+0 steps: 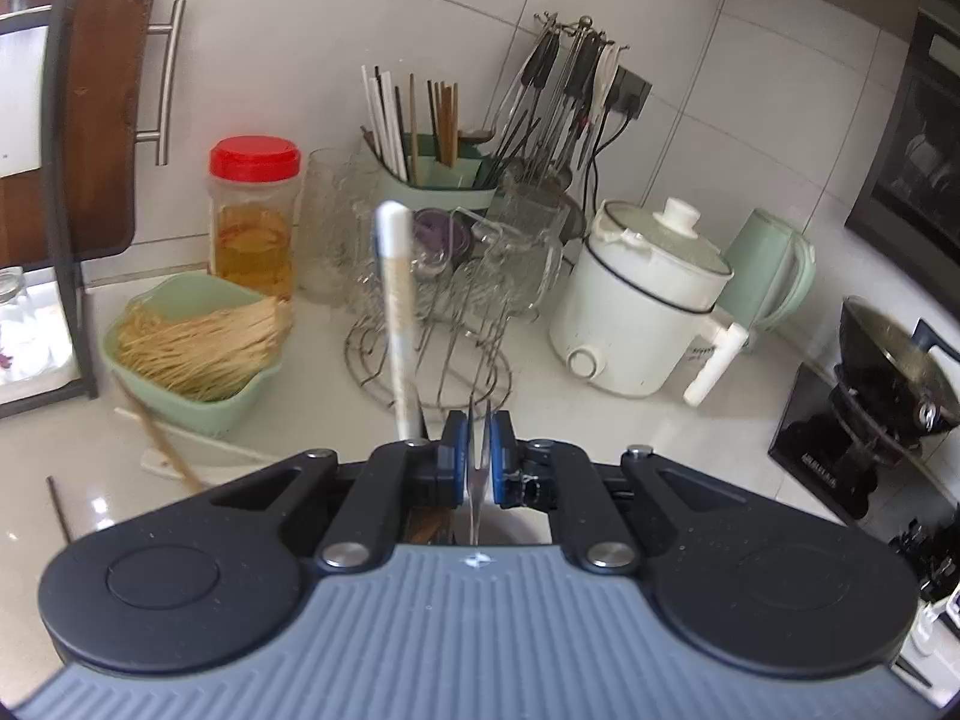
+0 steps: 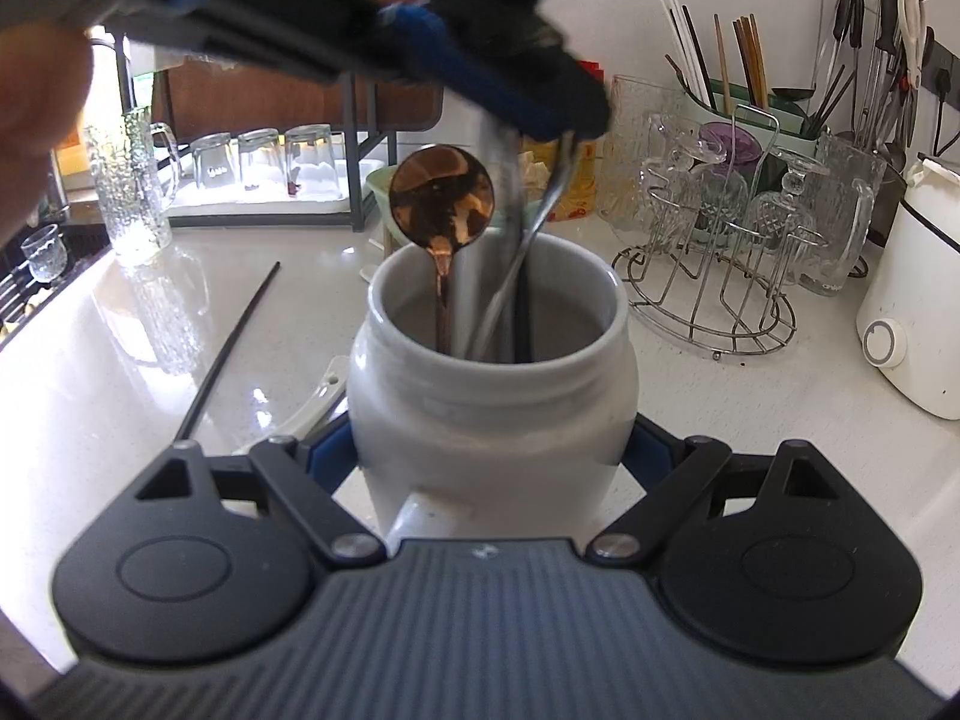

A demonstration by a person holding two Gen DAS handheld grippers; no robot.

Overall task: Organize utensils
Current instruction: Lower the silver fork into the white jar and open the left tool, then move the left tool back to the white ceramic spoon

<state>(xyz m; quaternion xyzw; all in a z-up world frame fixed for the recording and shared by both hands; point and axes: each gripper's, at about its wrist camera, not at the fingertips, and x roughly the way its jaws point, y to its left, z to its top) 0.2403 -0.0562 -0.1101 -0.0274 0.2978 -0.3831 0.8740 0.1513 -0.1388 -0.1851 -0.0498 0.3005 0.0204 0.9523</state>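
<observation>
Clamping the white jar (image 2: 492, 414), right hand-held gripper (image 2: 492, 450); left hand-held gripper (image 1: 477, 450) pinches a silver utensil (image 1: 478, 480).

right gripper (image 2: 489, 450) clasps white jar (image 2: 492, 414) holding spoons.

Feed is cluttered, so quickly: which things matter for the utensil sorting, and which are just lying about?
In the job:
white jar, clamped in right tongs
silver utensil in left tongs
copper spoon
black chopstick

Lying about:
glass rack
noodle basket
white cooker
</observation>
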